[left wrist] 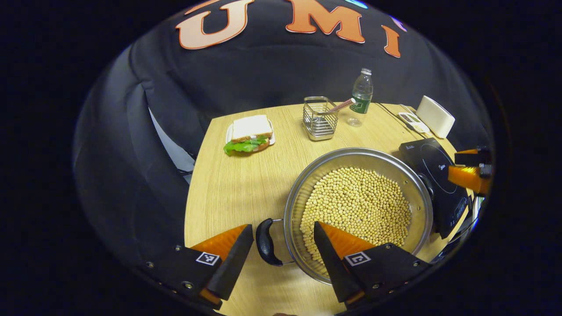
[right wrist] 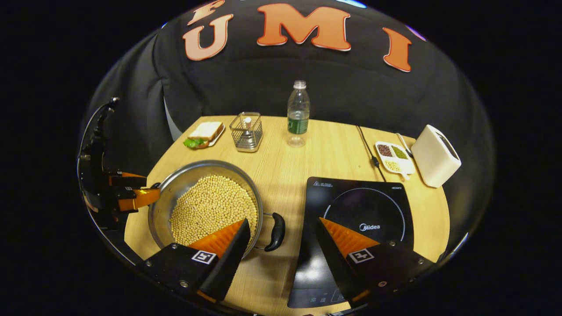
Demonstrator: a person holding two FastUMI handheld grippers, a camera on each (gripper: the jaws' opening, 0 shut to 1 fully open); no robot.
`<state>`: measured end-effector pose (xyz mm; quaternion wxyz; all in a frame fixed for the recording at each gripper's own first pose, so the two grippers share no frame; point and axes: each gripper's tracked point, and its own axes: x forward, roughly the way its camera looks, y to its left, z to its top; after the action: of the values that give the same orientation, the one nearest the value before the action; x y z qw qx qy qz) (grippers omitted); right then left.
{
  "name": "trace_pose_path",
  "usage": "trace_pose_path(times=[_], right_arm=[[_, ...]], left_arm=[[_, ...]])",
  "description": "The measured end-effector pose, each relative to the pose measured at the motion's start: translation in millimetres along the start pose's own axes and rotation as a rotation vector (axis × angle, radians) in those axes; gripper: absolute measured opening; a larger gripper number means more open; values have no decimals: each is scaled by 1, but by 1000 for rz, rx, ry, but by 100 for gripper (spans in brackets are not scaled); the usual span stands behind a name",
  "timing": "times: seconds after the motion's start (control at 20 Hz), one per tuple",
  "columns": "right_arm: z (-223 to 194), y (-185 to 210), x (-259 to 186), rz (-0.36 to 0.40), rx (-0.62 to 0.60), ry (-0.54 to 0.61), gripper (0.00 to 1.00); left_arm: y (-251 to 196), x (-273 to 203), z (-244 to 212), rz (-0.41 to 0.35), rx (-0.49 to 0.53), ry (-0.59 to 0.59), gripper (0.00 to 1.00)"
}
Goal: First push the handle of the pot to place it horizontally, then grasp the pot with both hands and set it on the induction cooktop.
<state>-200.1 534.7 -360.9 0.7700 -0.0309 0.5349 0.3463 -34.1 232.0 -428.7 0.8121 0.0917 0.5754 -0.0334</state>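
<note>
Left gripper view: pot handle (left wrist: 265,242) between open hand-held gripper (left wrist: 281,259) fingers.

The left gripper (left wrist: 283,245) hangs with fingers spread around the near handle (left wrist: 264,242) of the pot (left wrist: 358,210), not touching it. Beans (left wrist: 358,206) fill the pot. The cooktop (left wrist: 437,182) lies just right; a sandwich (left wrist: 249,134) sits far left.

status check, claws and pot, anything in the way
Left claw open around pot handle. Right claw open at other handle. Pot beside cooktop, path clear.
</note>
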Motion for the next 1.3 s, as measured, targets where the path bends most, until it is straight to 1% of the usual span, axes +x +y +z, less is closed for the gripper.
trace_pose_path(times=[0.25, 0.35, 0.4, 0.55, 0.6, 0.65, 0.7, 0.75, 0.8, 0.85, 0.9, 0.95, 1.15, 1.25, 1.3], right_arm=[[-23, 19, 38, 11, 7, 111, 90], [-30, 19, 51, -6, 14, 150, 89], [-32, 21, 56, -10, 17, 161, 88], [-43, 23, 67, -23, 1, 197, 82], [-44, 22, 69, -29, -3, 203, 80], [-46, 22, 70, -31, 0, 208, 78], [-45, 23, 71, -31, 6, 211, 75], [-46, 22, 72, -30, 9, 212, 74], [-46, 22, 73, -28, 11, 215, 74], [-48, 23, 74, -27, 13, 215, 73], [-48, 23, 76, -26, 14, 216, 72], [-49, 23, 77, -26, 14, 218, 73], [-50, 24, 82, -24, 31, 217, 73], [-52, 24, 84, -19, 44, 214, 73], [-52, 24, 86, -16, 50, 214, 73]], left_arm=[[10, 20, -13, -23, -54, 44, 88], [15, 27, -22, -23, -67, 68, 89], [17, 31, -25, -22, -76, 71, 88], [22, 36, -31, -11, -113, 78, 88], [18, 41, -30, -25, -129, 70, 87], [16, 42, -31, -34, -143, 65, 83], [13, 43, -31, -45, -154, 60, 73], [12, 41, -33, -36, -157, 64, 68], [13, 46, -31, -25, -153, 57, 59], [13, 46, -32, -16, -153, 49, 55], [13, 43, -29, -10, -157, 44, 64], [12, 45, -33, -10, -153, 41, 60], [12, 46, -33, 9, -168, 16, 60], [12, 47, -39, 14, -157, 34, 60], [13, 49, -37, 19, -155, 30, 65]])
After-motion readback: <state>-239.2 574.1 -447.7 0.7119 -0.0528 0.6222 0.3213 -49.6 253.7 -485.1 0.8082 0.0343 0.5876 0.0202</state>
